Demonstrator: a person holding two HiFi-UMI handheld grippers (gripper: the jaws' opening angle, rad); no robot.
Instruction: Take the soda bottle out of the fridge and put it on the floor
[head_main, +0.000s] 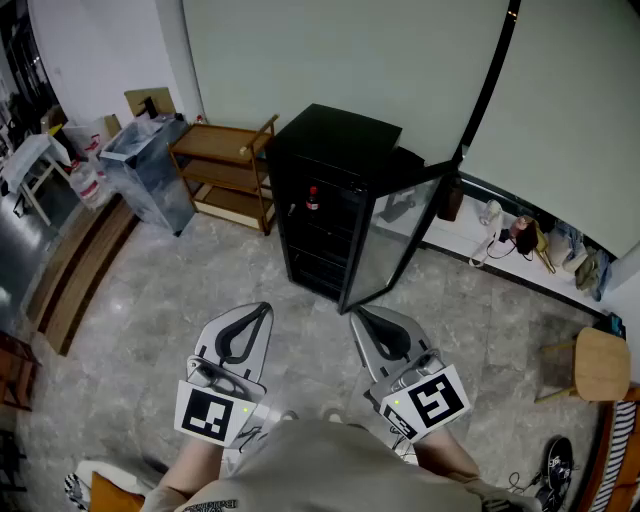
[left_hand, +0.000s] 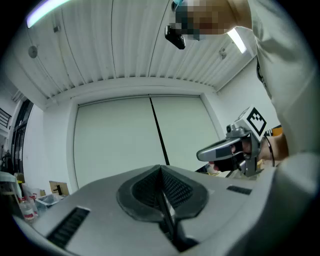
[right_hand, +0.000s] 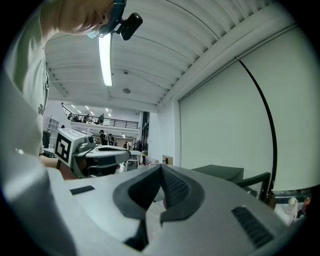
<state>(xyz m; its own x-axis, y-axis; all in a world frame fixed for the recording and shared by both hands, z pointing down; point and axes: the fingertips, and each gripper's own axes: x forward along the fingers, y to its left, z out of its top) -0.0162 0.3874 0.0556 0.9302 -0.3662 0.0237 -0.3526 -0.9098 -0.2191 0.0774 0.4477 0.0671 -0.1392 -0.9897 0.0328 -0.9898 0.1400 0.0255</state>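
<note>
Left gripper (head_main: 264, 308) and right gripper (head_main: 358, 314) are both clamped shut, empty. Soda bottle (head_main: 312, 198) sits inside the open fridge (head_main: 335, 135).

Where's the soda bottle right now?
In the head view, the soda bottle stands on an upper shelf inside the black fridge, whose door hangs open, just right of the wooden cart.

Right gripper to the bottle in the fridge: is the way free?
Likely yes: the fridge door stands open and the bottle shows inside, unblocked. The right gripper is shut and well short of it.
</note>
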